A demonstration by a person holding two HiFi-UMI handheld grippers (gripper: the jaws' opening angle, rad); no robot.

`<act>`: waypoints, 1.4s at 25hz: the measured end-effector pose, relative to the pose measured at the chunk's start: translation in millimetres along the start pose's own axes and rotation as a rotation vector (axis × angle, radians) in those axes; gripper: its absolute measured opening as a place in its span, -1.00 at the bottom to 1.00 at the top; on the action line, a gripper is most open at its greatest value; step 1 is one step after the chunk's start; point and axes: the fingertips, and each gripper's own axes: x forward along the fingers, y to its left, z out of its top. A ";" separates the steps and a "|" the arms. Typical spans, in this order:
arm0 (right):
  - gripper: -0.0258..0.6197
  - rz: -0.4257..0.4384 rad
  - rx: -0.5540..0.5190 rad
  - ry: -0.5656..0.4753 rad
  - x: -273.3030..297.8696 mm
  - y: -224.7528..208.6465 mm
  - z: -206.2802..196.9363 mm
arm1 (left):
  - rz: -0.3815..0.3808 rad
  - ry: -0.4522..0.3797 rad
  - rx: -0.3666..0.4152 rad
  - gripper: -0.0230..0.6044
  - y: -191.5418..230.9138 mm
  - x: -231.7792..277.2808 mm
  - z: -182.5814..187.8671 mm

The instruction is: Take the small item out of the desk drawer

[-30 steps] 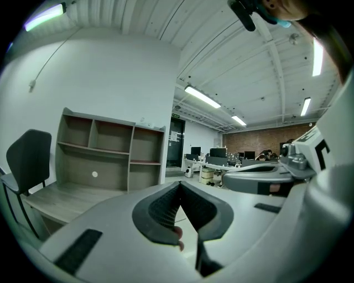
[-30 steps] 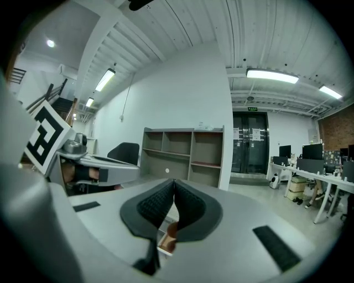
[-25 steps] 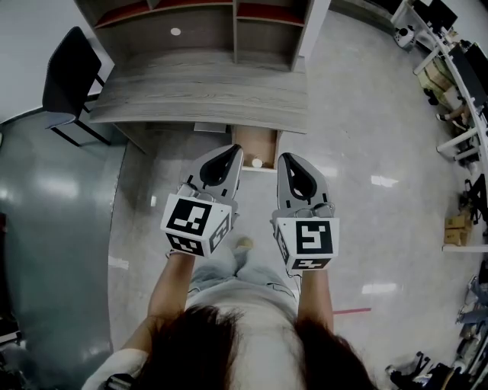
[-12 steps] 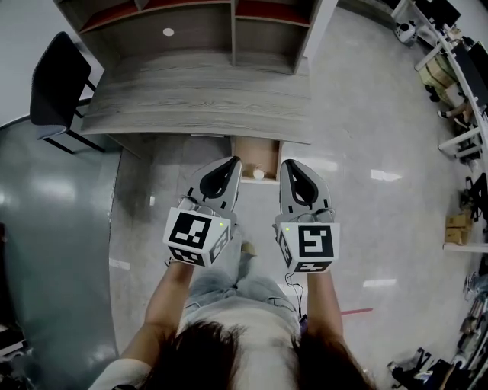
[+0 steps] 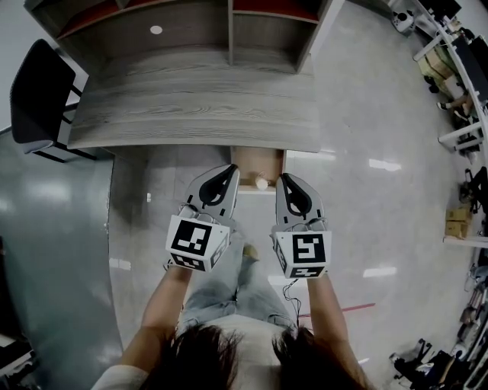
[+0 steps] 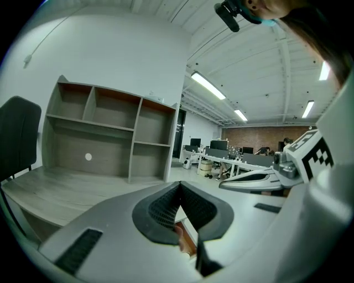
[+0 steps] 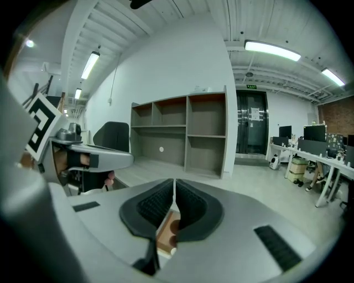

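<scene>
**A:** What changed from a second ago?

**B:** Both grippers came down and pushed toward the far side. The left gripper [image 5: 231,169] and right gripper [image 5: 284,177] ended up flanking the near end of the open drawer [image 5: 255,160]. Earlier they sat well short of it. The bench [image 5: 191,107] also filled more of the head view than before.

**A:** Meaning for the task?

**B:** I judged it as the approach stage. The drawer was already out, so it needed no pull. Nothing had been grasped yet.

**A:** Fingers?

**B:** The left fingers [image 6: 160,213] were pressed together with nothing between them. The right fingers [image 7: 152,207] were the same, together and empty. One pair would have to part before any pick.

**A:** Where was the item?

**B:** The small item [image 5: 261,183], pale and round, lay in the drawer at its near edge. In the head view it sat between the two gripper tips, touching neither.

**A:** Anything else in the containers?

**B:** The drawer was mostly bare wood. The right gripper view showed a dark round patch [image 7: 175,225] on its floor, and I couldn't tell what it was. The shelf unit [image 5: 229,23] stood at the far side of the bench, and I made out nothing in its compartments beyond a white dot [image 5: 155,30] on the back panel.
</scene>
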 end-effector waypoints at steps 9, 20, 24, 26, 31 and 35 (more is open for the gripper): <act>-0.83 0.032 0.019 0.130 42.1 1.3 -60.2 | -0.025 0.045 -0.009 -0.89 20.1 32.6 -38.3; -0.83 0.042 0.008 0.257 78.4 1.5 -125.0 | -0.034 0.079 -0.032 -0.89 42.0 61.8 -81.6; -0.83 0.047 0.013 0.294 88.1 -0.2 -145.7 | -0.042 0.086 -0.034 -0.89 43.3 70.3 -96.6; -0.80 0.053 0.015 0.313 94.2 0.1 -156.9 | -0.043 0.089 -0.032 -0.89 44.7 74.3 -105.5; -0.71 0.070 0.016 0.366 110.0 3.7 -187.0 | -0.038 0.106 -0.048 -0.89 52.5 83.3 -129.8; -0.67 0.077 0.020 0.406 119.0 2.2 -210.6 | -0.034 0.117 -0.060 -0.89 56.5 92.3 -148.3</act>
